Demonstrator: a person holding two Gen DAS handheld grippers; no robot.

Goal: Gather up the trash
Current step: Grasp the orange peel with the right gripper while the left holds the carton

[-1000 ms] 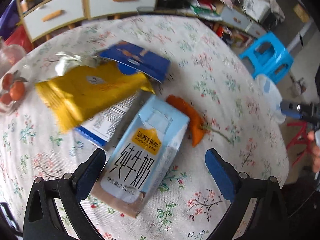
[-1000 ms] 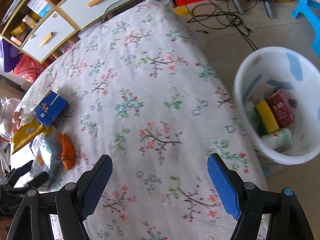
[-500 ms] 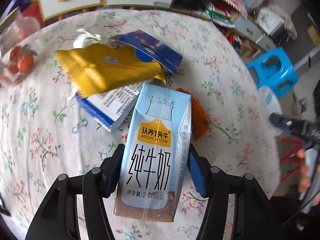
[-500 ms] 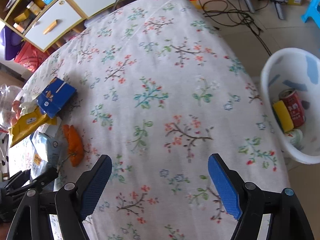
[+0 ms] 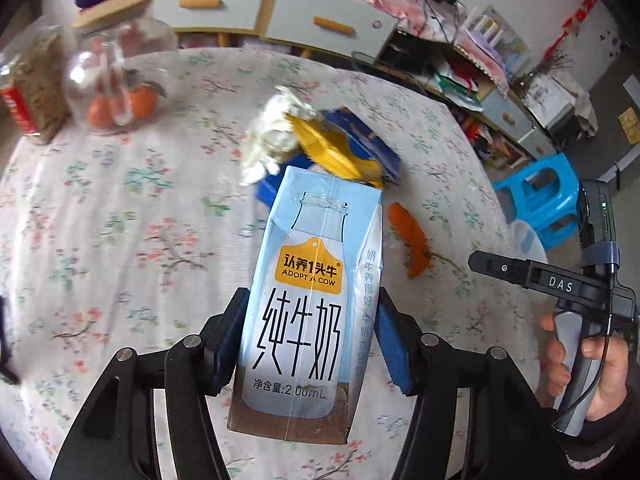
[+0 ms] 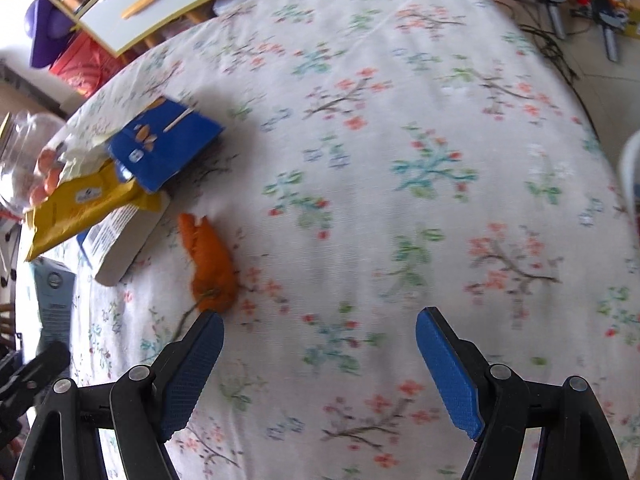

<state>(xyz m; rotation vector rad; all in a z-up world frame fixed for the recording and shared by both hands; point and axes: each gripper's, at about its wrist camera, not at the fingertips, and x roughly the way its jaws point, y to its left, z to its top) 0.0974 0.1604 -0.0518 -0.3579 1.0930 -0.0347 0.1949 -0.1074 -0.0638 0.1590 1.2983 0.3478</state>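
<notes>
A pale blue milk carton [image 5: 308, 300] stands between the blue pads of my left gripper [image 5: 310, 320], which is shut on its sides and holds it above the floral tablecloth [image 5: 120, 240]. Behind it lie a yellow snack packet [image 5: 332, 148], a dark blue box [image 5: 372, 140] and an orange peel [image 5: 412, 240]. My right gripper [image 6: 320, 320] is open and holds nothing. Its left fingertip is just short of the orange peel [image 6: 210, 260]. Left of the peel lie the yellow packet [image 6: 80, 208], the blue box [image 6: 164, 148] and a white-sided box [image 6: 120, 236].
A white bin [image 6: 630, 168] shows at the right edge, beyond the table. A blue stool [image 5: 540, 196] stands on the floor. A glass jar with oranges [image 5: 116, 92] and a second jar [image 5: 36, 88] sit at the far left of the table. Drawers line the back.
My left gripper closed on the milk carton and lifted it off the cloth. My right gripper moved left across the table toward the peel, and the bin slid to the frame's edge.
</notes>
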